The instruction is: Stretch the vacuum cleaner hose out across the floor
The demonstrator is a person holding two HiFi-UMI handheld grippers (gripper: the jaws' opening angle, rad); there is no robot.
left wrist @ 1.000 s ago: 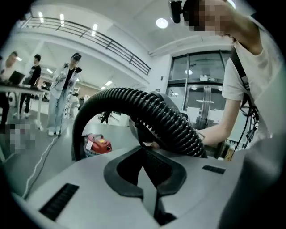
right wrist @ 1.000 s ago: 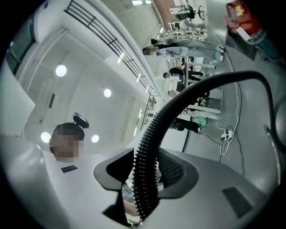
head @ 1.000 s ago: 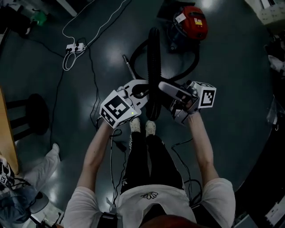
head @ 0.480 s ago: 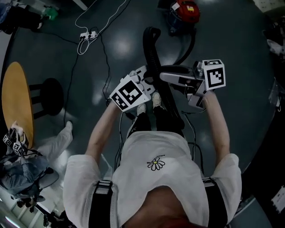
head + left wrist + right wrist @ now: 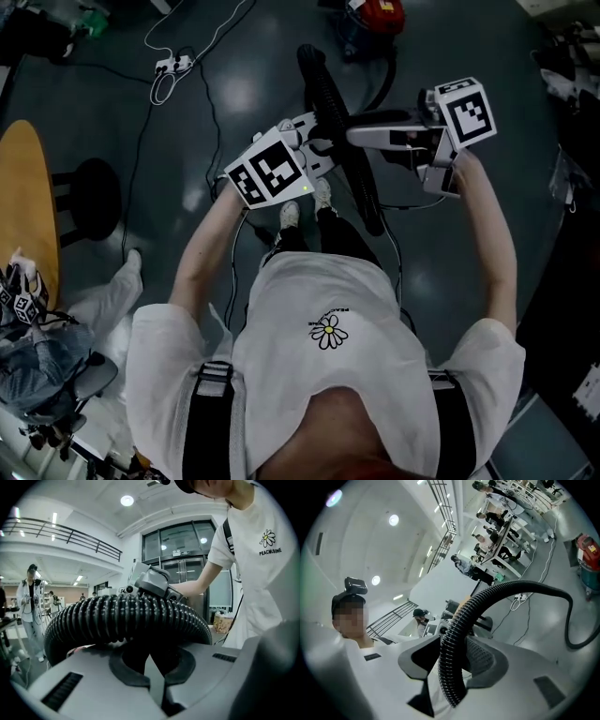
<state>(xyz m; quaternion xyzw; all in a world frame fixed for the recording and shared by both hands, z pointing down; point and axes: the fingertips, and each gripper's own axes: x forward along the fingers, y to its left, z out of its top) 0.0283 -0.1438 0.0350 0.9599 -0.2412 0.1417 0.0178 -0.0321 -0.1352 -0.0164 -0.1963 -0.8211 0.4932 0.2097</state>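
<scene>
The black ribbed vacuum hose runs from the red vacuum cleaner at the top toward the person's feet. Both grippers hold it lifted off the dark floor. My left gripper is shut, with the hose arching across its jaw ends in the rounded pad recess. My right gripper comes in from the right, shut on the hose, which passes upright between its pads and curves away to the vacuum cleaner. The hose's loose end hangs past the person's legs.
A white power strip with coiled cable lies at the upper left, and thin black cables trail over the floor. A black stool and a round wooden table stand at the left. Another person's leg is nearby.
Both grippers have risen with the hose as the person straightened up. The hose loop has come off the floor and the vacuum cleaner has slid toward the top edge of the head view.
</scene>
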